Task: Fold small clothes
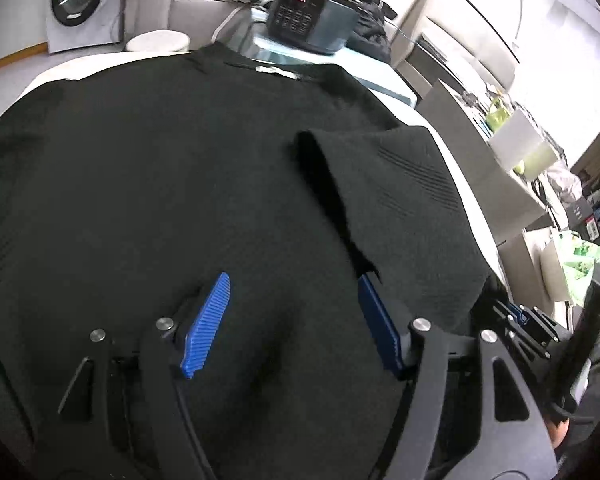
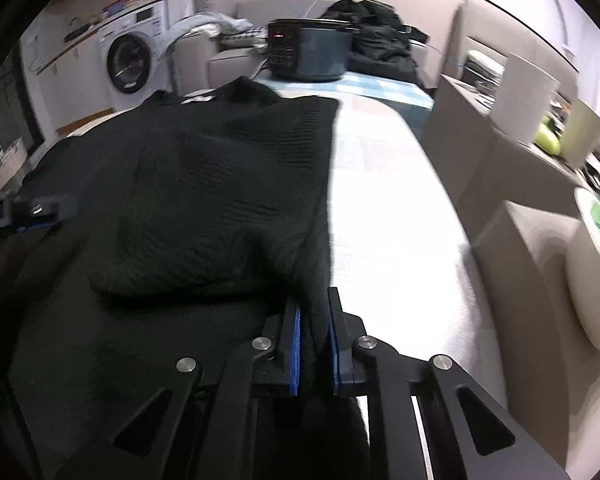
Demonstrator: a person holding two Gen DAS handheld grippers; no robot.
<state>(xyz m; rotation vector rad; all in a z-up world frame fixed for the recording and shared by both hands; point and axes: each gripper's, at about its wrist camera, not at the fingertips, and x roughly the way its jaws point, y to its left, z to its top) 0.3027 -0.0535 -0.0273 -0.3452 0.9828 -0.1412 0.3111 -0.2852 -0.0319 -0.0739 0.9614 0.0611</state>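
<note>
**One side folded, the rest still to do**

A black top (image 1: 180, 168) lies spread across the white worktop (image 2: 384, 208), collar toward the far edge. Its right side is already turned in over the middle. The right gripper (image 2: 315, 344) has its fingers clenched on that folded edge at the near side. The left gripper (image 1: 294, 320) hangs released above the cloth, holding nothing. The left side and the final fold look undone.

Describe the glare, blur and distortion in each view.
Left wrist: fisheye bends the room, right-hand clutter is smeared, and the black sweater shows little detail. Right wrist: the white table glares beside the dark knit, and the edges blur.
</note>
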